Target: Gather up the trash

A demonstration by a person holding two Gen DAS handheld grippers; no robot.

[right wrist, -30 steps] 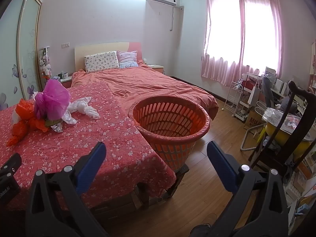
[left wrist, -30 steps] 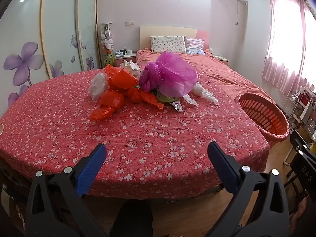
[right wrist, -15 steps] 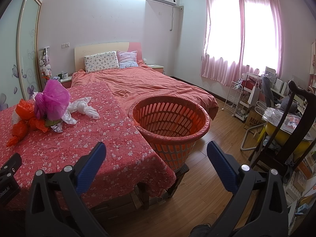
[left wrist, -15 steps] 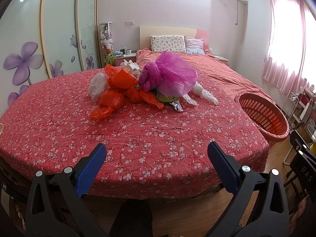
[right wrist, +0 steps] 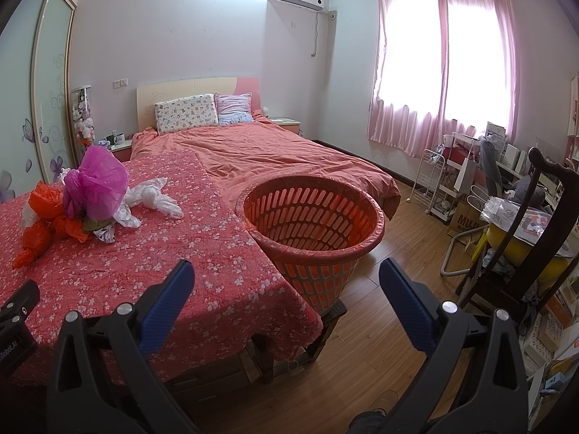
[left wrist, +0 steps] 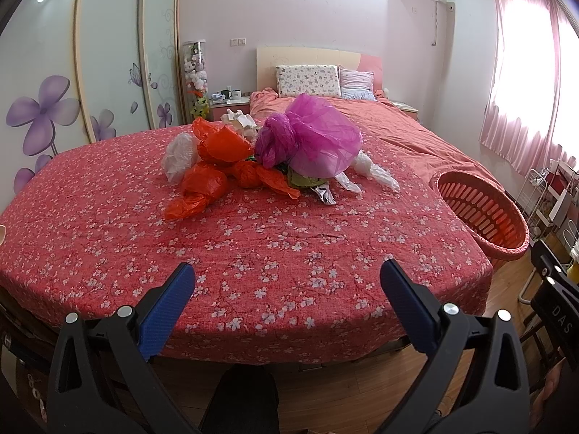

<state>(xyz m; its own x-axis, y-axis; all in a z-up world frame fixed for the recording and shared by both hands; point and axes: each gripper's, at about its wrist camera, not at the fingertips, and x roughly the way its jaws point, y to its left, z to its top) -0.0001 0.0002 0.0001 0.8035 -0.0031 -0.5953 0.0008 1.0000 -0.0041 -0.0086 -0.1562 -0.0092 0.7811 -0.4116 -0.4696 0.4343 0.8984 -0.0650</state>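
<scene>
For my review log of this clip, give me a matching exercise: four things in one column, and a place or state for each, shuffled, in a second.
Things:
1. purple bag
2. orange basket
3. left gripper
4. flowered pillow

Places or states:
A. at the head of the bed
B. open, holding nothing
C. off the table's corner, nothing visible inside
D. in the trash pile on the flowered cloth

Pairs: 1-D, 2-C, 3-B, 4-A
</scene>
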